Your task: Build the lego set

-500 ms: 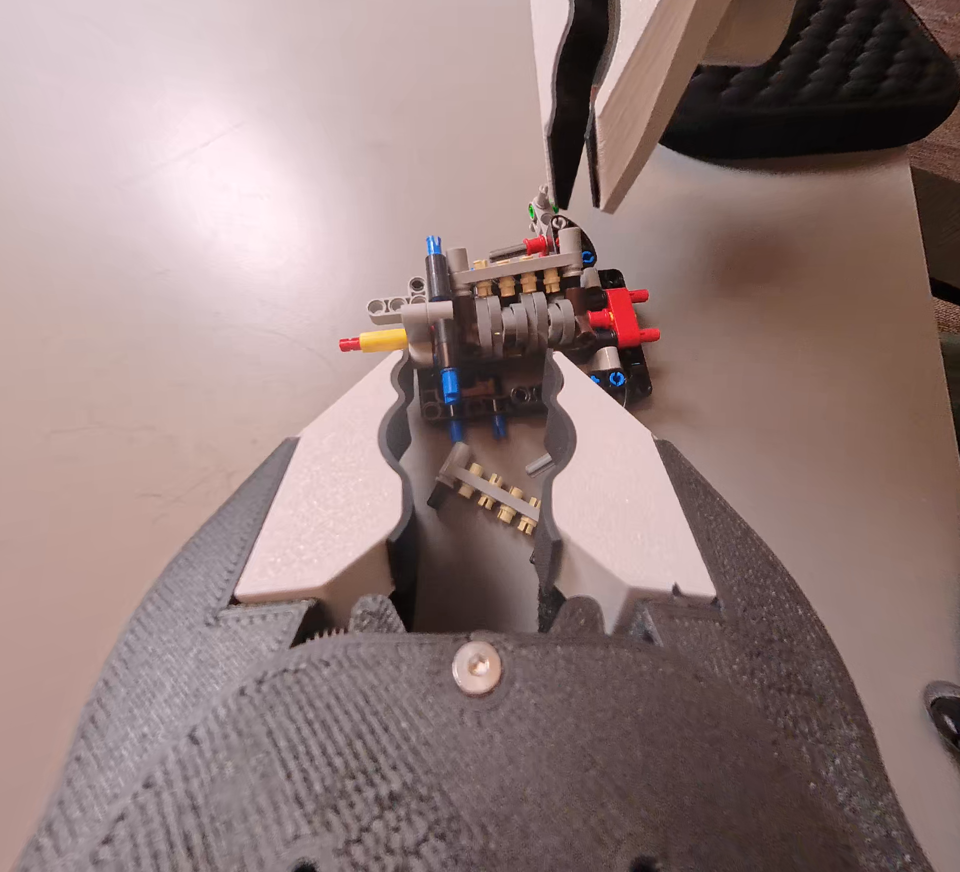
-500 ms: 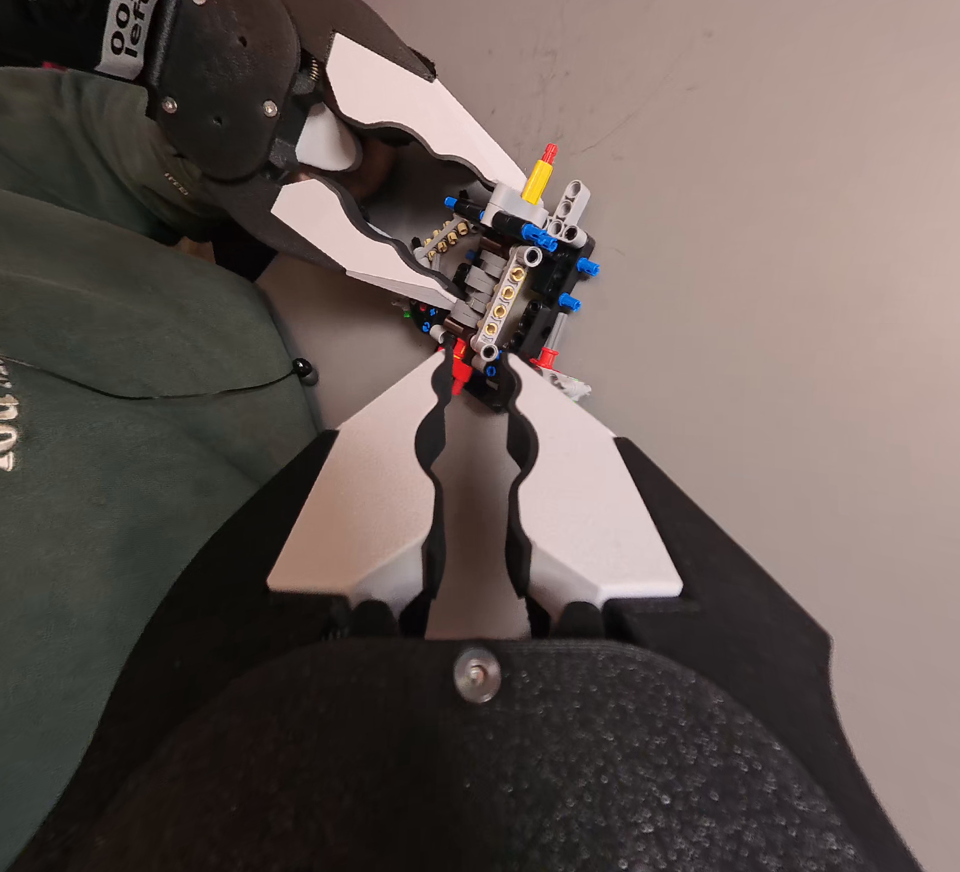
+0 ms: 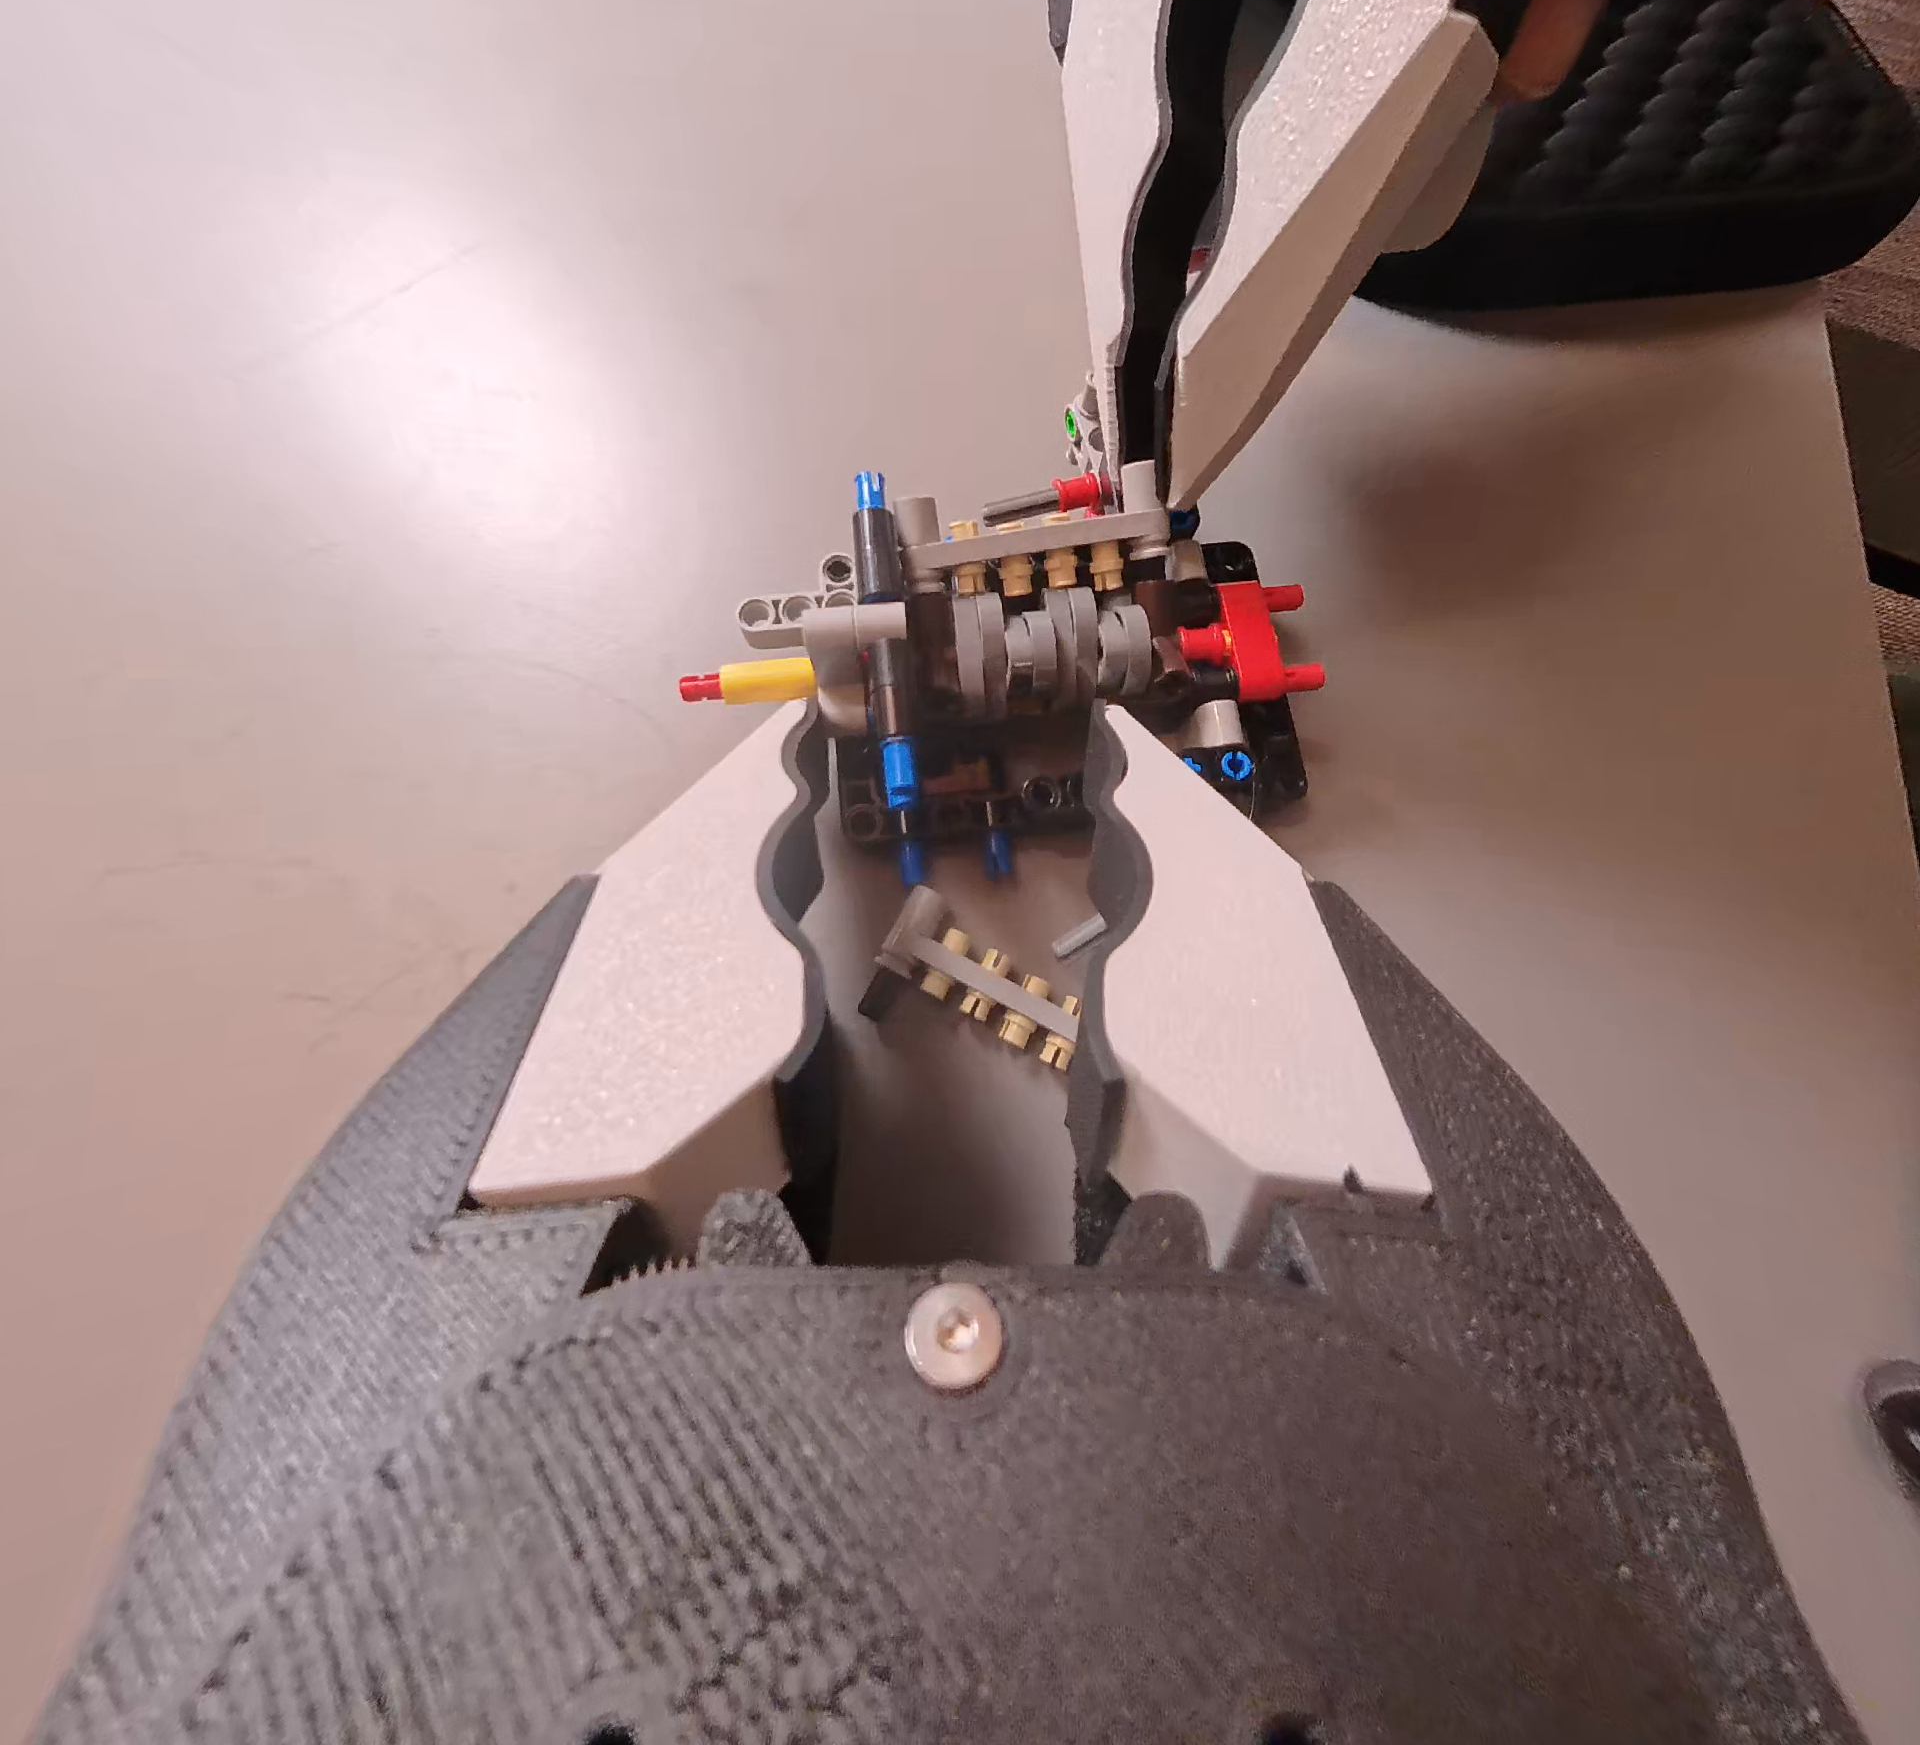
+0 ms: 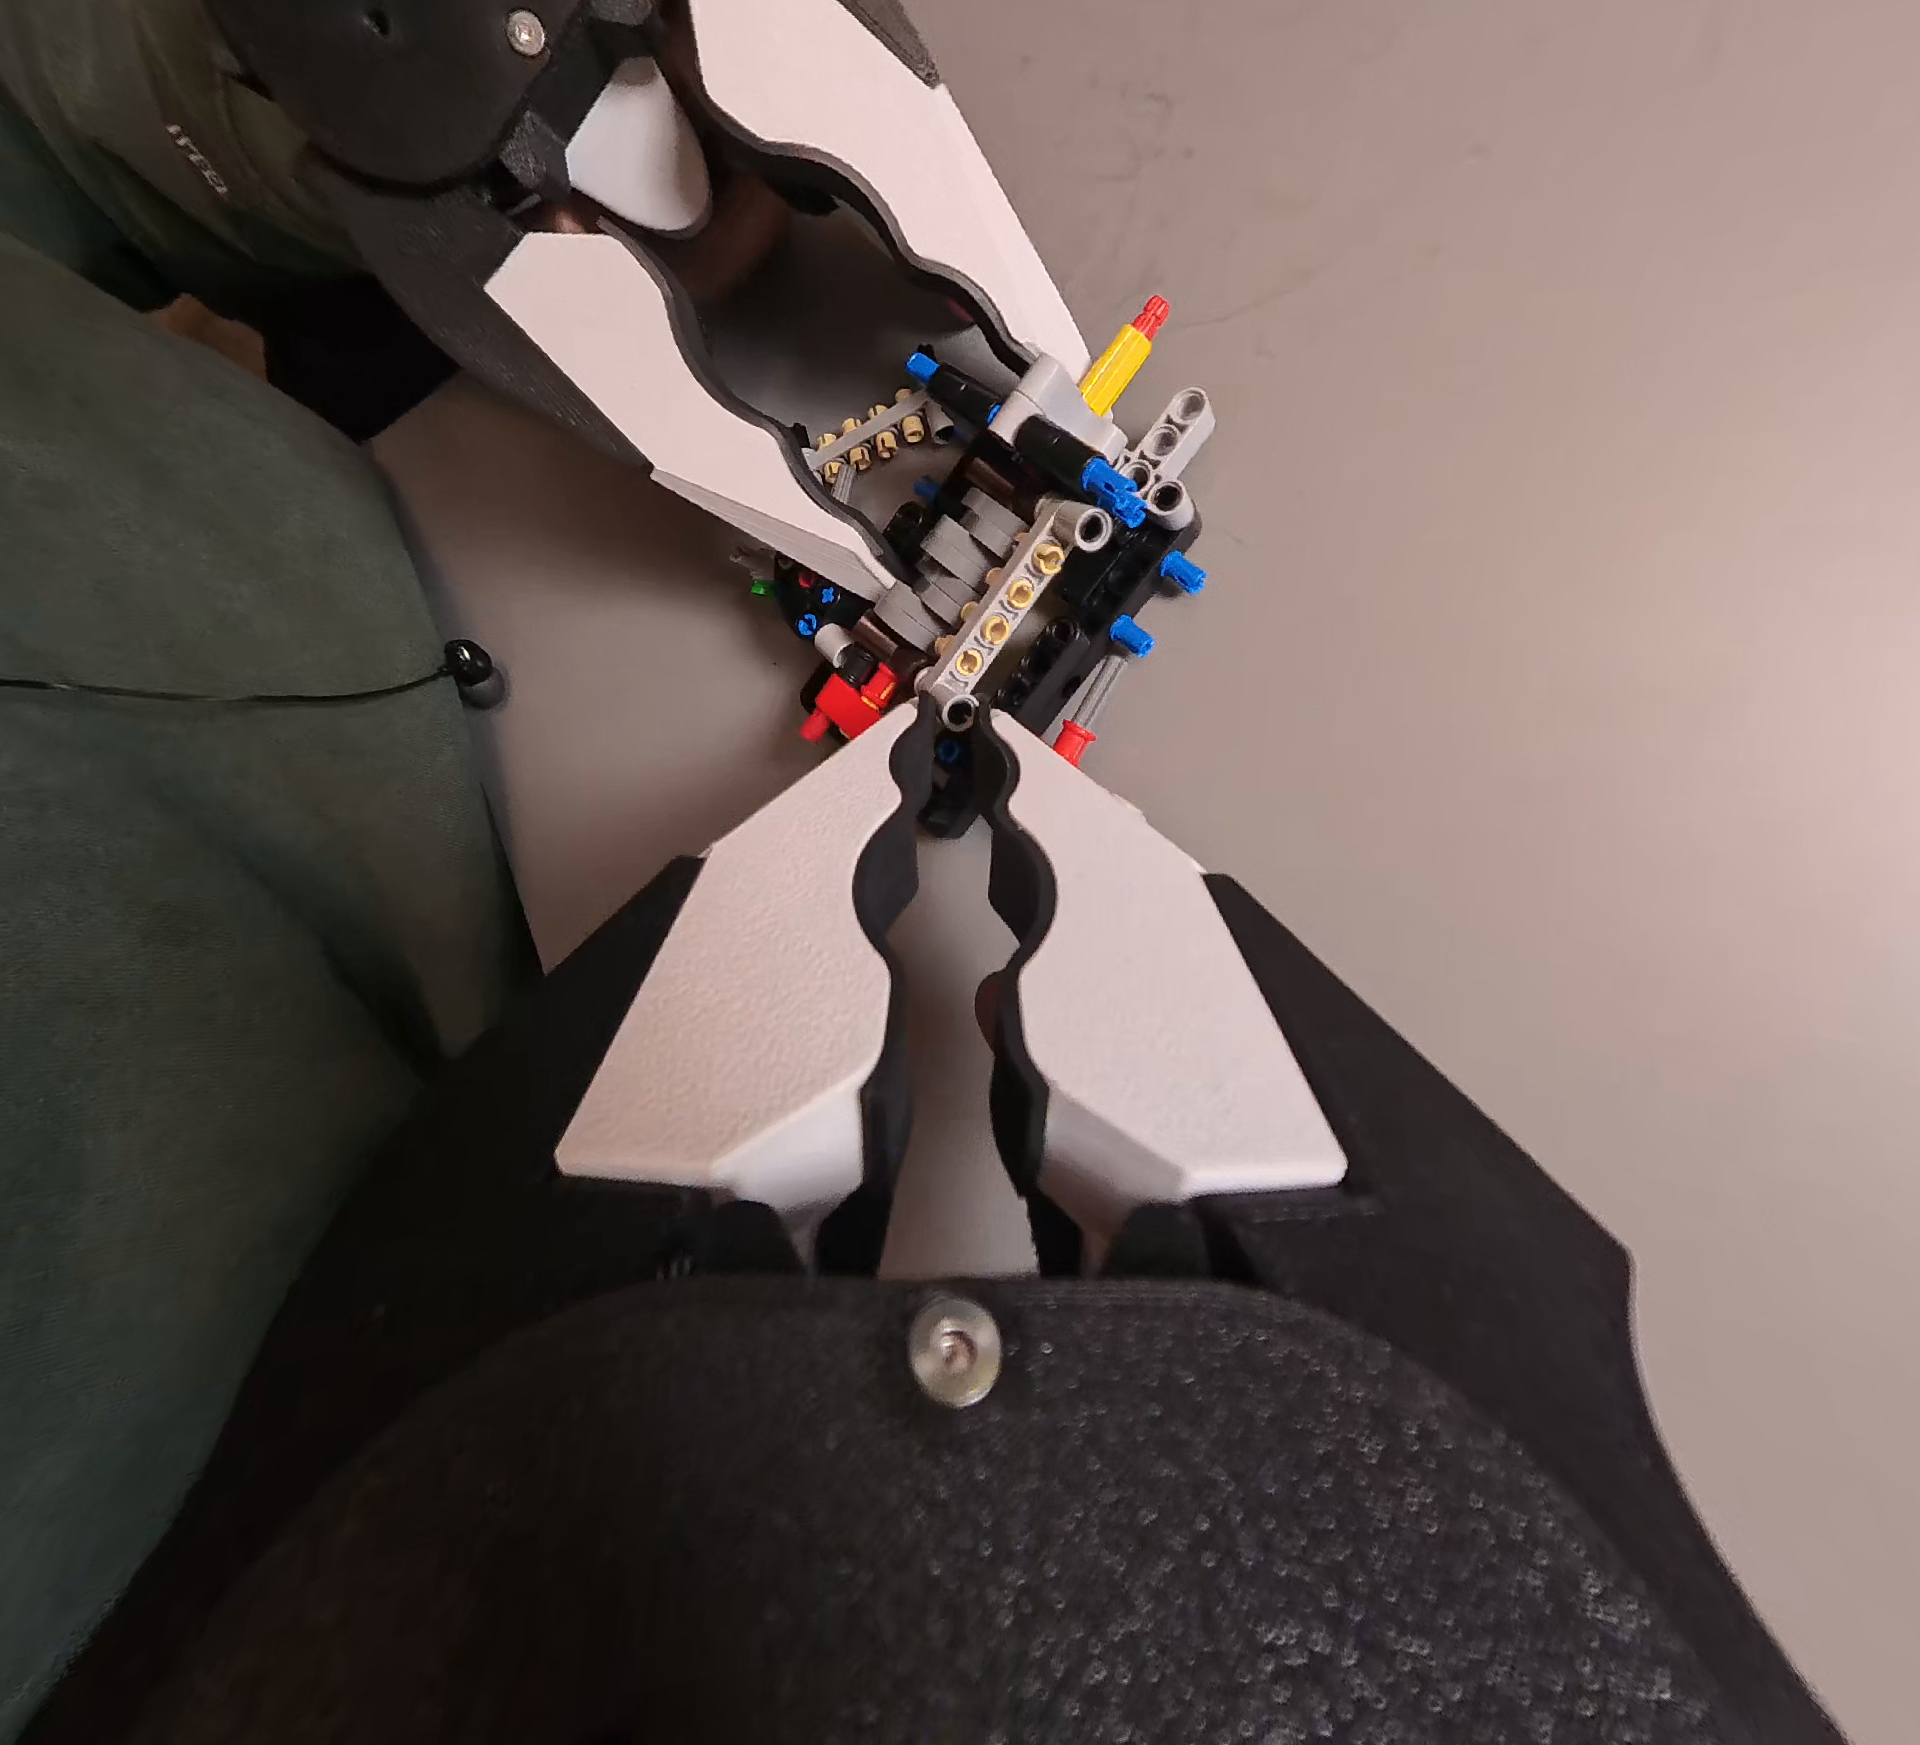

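Right gripper [image 4: 954, 727] now lower, nearly closed, nipping grey beam [image 4: 1000, 609] end on lego assembly [image 3: 1023, 646]; left gripper [image 3: 951, 729] open, bracing it. I judge pressing underway.

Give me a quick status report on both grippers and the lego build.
Left gripper open, fingertips flanking the lego assembly. Right gripper nearly shut on the grey beam end. Loose grey pin strip lies between left fingers. Nothing obstructing.

We hold the left gripper [image 3: 951, 729] low and level, jaws spread wide. Our right gripper [image 4: 956, 724] angles down from the opposite side, jaws nearly closed, tips close together, a fingertip [image 3: 1553, 22] on its body.
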A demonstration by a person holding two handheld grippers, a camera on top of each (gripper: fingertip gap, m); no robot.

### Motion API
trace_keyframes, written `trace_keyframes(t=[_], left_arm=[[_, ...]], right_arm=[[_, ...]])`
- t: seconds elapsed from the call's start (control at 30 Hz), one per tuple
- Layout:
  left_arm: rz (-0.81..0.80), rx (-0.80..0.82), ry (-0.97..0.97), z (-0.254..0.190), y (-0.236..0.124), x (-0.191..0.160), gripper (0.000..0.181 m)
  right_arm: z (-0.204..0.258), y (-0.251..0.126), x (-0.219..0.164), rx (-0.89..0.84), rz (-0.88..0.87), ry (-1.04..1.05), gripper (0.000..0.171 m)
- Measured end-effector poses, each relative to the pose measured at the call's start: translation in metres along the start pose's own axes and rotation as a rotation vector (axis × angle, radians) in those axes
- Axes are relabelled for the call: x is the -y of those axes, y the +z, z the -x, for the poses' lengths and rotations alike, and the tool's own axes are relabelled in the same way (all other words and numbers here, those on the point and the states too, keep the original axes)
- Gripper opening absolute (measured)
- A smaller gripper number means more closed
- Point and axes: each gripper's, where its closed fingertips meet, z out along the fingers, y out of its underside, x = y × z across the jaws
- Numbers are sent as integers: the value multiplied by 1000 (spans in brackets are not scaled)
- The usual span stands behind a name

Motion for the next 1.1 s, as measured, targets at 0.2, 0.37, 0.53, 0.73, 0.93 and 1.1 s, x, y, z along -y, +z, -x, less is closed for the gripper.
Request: trace_keyframes(t=[0.2,0.37,0.53,0.73,0.93,1.1], left_arm=[[5,-1,1,0,0,-1,49],[8,-2,0,0,0,-1,48],[10,-3,-1,0,-1,-1,48],[9,-11,1,1,-2,-2,49],[4,-15,6,0,-1,0,49],[4,-14,9,0,-1,0,49]], right_arm=[[1,2,0,-19,32,-46,5],[3,4,0,-48,73,-99,5],[2,5,0,-49,85,-92,5],[2,5,1,-52,60,-73,6],[-9,-2,26,-47,-56,9,15],[-20,7,33,-4,-94,138,13]])
